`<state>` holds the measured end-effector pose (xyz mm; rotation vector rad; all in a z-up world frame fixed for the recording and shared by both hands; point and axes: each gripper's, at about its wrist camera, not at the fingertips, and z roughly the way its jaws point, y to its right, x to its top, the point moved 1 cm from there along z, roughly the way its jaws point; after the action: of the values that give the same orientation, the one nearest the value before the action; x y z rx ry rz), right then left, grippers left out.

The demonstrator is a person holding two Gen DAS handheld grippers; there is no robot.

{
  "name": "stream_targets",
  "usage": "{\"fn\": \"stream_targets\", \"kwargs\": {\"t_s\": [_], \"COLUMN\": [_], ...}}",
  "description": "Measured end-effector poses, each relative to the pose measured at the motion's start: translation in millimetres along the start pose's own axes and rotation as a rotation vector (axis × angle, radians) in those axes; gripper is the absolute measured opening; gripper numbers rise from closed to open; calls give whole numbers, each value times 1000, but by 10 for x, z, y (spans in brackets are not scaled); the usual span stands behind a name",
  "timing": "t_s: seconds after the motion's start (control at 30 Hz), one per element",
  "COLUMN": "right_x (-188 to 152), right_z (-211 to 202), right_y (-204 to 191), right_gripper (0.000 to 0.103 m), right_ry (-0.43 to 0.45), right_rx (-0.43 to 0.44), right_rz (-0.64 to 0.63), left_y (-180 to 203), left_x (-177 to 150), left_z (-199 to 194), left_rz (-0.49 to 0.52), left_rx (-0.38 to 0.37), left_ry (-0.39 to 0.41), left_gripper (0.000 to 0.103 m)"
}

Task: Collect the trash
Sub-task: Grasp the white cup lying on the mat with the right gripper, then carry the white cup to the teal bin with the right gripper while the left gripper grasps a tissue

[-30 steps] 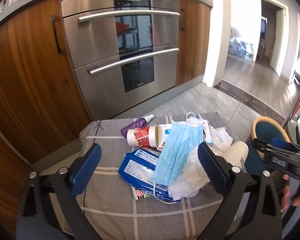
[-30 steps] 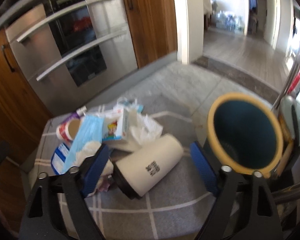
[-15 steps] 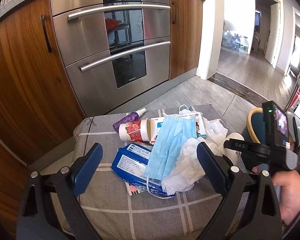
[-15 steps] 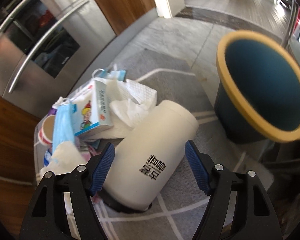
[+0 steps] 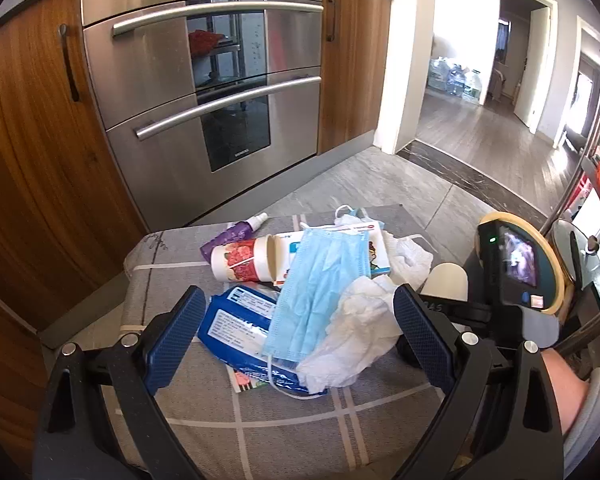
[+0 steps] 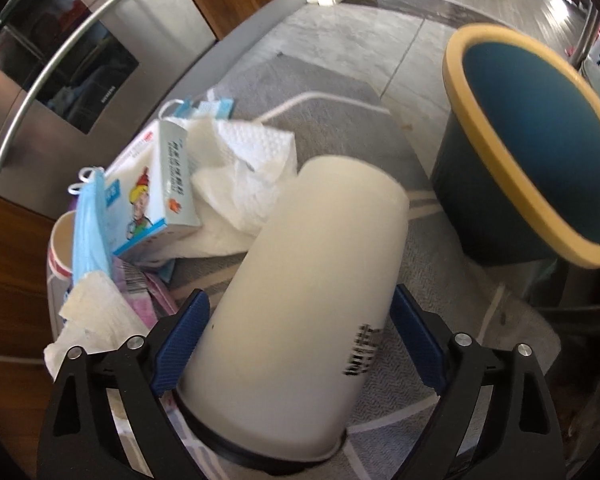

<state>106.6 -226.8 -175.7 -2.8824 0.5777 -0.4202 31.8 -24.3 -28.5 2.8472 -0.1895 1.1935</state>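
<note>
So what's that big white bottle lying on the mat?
The white bottle is a smooth, cream-coloured cylinder with a black ring at its near end and black printed letters on its side. It lies tipped over on the grey mat, its far end against crumpled paper towels. The right gripper straddles it, fingers open on either side.

Stainless steel oven (image 5: 204,92) set between wooden cabinets (image 5: 28,152), grey checked mat (image 5: 284,432) on tiled floor (image 5: 380,184) — open doorway (image 5: 516,64) beyond

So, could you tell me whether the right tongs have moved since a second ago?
Yes: the right tongs have advanced onto the white canister, away from the bin.
</note>
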Motion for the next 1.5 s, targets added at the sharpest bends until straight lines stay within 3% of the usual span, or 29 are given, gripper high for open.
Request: {"fn": "stream_targets", "kwargs": {"t_s": [0.3, 0.43, 0.57, 0.67, 0.87, 0.93, 0.97, 1.1, 1.5], "right_x": [9, 19, 20, 29, 60, 74, 66, 61, 61], "right_z": [24, -42, -157, -215, -269, -286, -299, -353, -703], "right_y": [-64, -65, -7, 11, 51, 60, 67, 79, 51], "right_gripper": [76, 75, 75, 75, 75, 75, 75, 75, 75], "right_ry": [28, 51, 80, 101, 127, 136, 139, 150, 267], "right_rx": [-21, -15, -3, 0, 9, 3, 3, 12, -10], "right_rz": [-58, -67, -52, -56, -47, -51, -51, -51, -105], "left_y": [48, 60, 123, 222, 487, 561, 582, 546, 370], "left_x": [-91, -165, -295, -349, -446, -482, -499, -533, -215], "left_z": [189, 361, 635, 800, 919, 981, 1024, 1130, 630], "left_rz": [44, 65, 72, 102, 181, 226, 238, 216, 133], "left_rx": [-3, -9, -49, -67, -122, -93, -89, -108, -131], "left_ry": [-71, -130, -220, -242, -230, -227, -230, -264, -82], "left_gripper": [94, 92, 77, 65, 54, 45, 35, 12, 7]}}
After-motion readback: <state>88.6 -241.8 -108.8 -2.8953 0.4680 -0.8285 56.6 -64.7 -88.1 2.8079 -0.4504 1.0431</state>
